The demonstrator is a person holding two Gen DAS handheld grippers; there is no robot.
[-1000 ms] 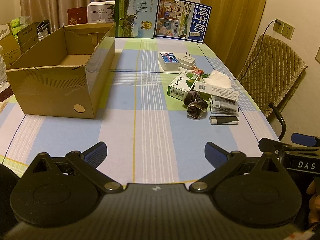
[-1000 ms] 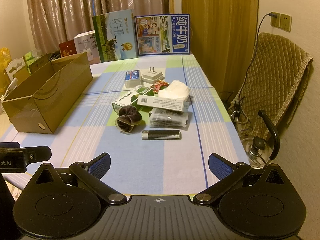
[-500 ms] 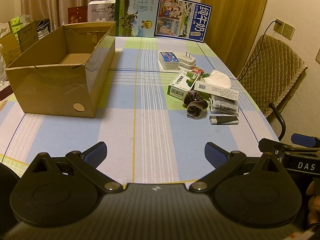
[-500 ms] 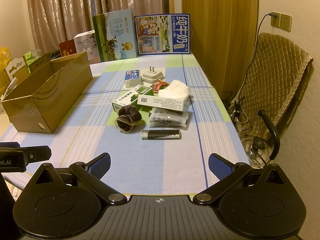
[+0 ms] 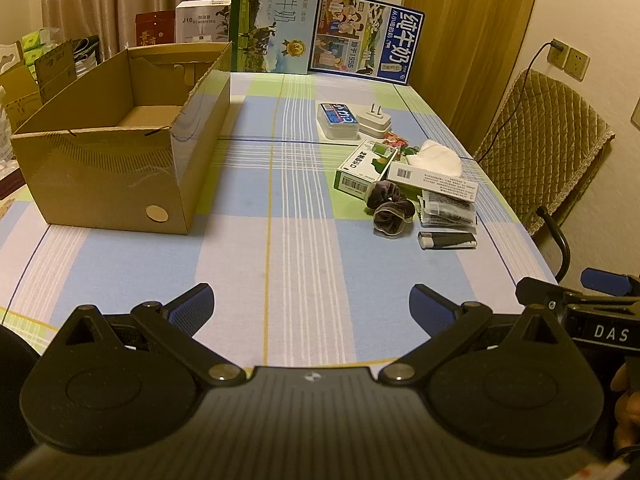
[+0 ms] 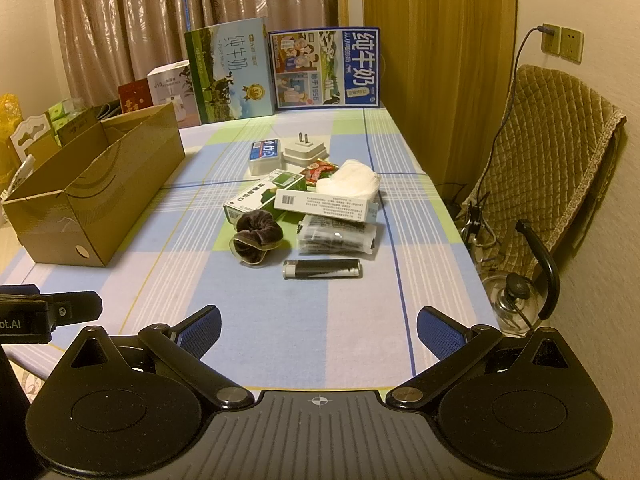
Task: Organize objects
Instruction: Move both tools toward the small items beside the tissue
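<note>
While both tools hover low over the near edge of the checked tablecloth (image 6: 312, 344), the left gripper (image 5: 311, 307) and the right gripper (image 6: 319, 332) each have their blue-padded jaws spread wide with nothing between them. An open cardboard box (image 5: 120, 152) sits on the left side of the table, its visible floor bare. Well apart from it, on the right side, lies a loose cluster of small things. Nearest the grippers is a black lighter (image 6: 322, 269) lying flat on its side, and just beside it, to the left, a dark velvet scrunchie (image 6: 256, 240). Behind the lighter sits a clear packet with dark contents (image 6: 338, 234), overlapped by a long white carton (image 6: 324, 203) that lies partly across a green and white carton (image 6: 260, 196). A crumpled white tissue (image 6: 352, 182) and a red snack wrapper (image 6: 318, 168) lie just beyond. Farther back stand a small clear case with a blue label (image 6: 266, 156) and a white plug adapter (image 6: 304, 150) with its prongs pointing up, side by side. Two milk cartons' display boxes (image 6: 280, 70) stand upright at the far end. A quilted chair (image 6: 548, 152) stands to the right of the table.
</note>
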